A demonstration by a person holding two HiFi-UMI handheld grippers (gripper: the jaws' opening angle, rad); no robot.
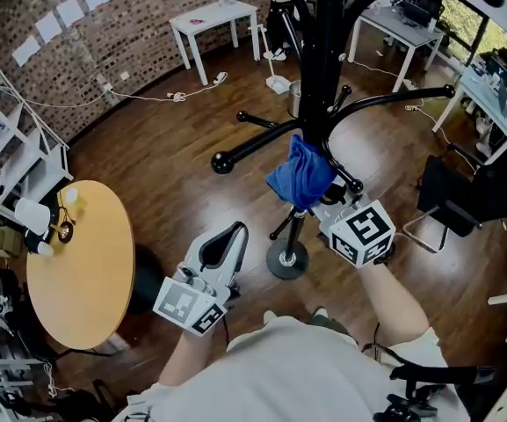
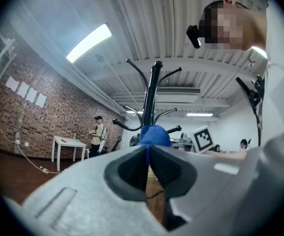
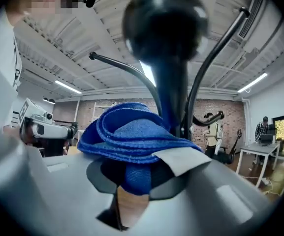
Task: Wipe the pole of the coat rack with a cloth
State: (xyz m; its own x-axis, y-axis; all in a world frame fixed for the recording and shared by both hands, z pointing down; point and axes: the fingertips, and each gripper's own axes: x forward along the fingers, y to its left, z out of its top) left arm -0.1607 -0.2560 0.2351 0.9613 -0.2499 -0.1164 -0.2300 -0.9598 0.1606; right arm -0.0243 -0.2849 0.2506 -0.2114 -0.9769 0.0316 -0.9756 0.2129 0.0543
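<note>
Step in hand: wipe stroke on the pole, judged mid-task. Right gripper (image 1: pixel 330 207) is clamped on the blue cloth (image 1: pixel 299 176); the right gripper view shows its 2 jaws pinching a bunched fold of cloth (image 3: pixel 132 136), a white label tab sticking out on the right. The cloth sits against the black pole (image 1: pixel 322 51) of the coat rack, at the lower ring of hooks and well above the round base (image 1: pixel 286 259). The pole runs up right behind the cloth in the right gripper view. How firmly the cloth presses on the pole can't be told. Left gripper (image 1: pixel 227 243) hangs low and to the left, apart from the rack, jaws together with nothing between them (image 2: pixel 147 163); the cloth and pole (image 2: pixel 150 90) show far beyond it. Next move, as a judgement: slide the cloth along the pole, up or down, keeping it pressed on and steering round the hook arms, which crowd this height and could snag the fabric. The left gripper could steady the rack if it rocks. Containers: none I can make out in play; the round wooden table (image 1: pixel 86 262) at left carries a few small items at its edge, too small to name.
</note>
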